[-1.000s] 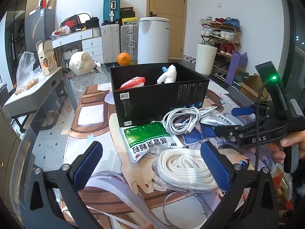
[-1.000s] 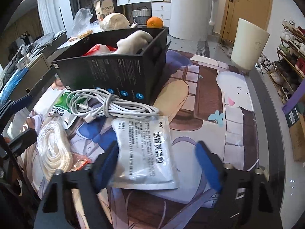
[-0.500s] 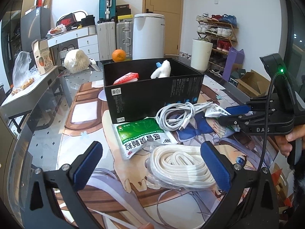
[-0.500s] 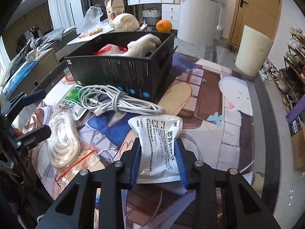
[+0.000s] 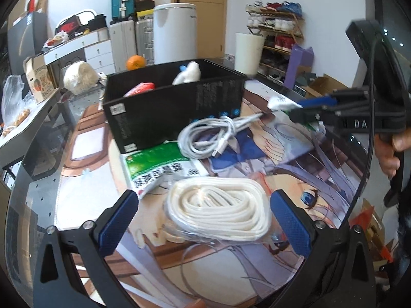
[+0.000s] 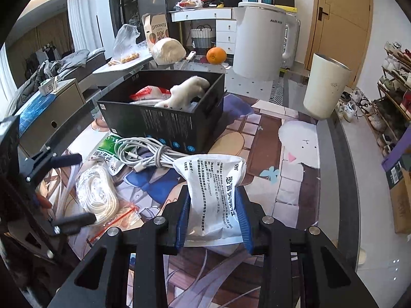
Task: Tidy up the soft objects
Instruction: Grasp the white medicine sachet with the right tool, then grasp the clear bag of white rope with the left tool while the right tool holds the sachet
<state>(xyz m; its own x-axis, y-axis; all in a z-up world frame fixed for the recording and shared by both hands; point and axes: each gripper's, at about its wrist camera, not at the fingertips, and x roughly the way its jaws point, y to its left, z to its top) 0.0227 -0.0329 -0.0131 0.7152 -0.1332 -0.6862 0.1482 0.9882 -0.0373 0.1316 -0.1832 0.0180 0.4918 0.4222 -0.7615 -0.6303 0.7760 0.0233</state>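
My right gripper (image 6: 212,218) is shut on a white medicine pouch (image 6: 214,192) and holds it lifted above the table mat, short of the black box (image 6: 164,118). The box holds a white plush toy (image 6: 187,93) and a red-white packet (image 6: 149,93). My left gripper (image 5: 205,220) is open, its fingers on either side of a bagged coil of white rope (image 5: 218,210) lying on the mat. A green-white pouch (image 5: 156,169) and a bundled white cable (image 5: 213,138) lie in front of the box (image 5: 174,113). The right gripper also shows in the left wrist view (image 5: 295,107).
An orange (image 6: 216,55) and a white bundle (image 6: 168,50) sit on the table behind the box. A white appliance (image 6: 264,41), a white bin (image 6: 325,84) and a shoe rack (image 6: 395,77) stand on the floor beyond the table edge.
My right gripper closed on the white pouch and lifted it off the mat. My left gripper moved forward over the rope coil and stayed open.
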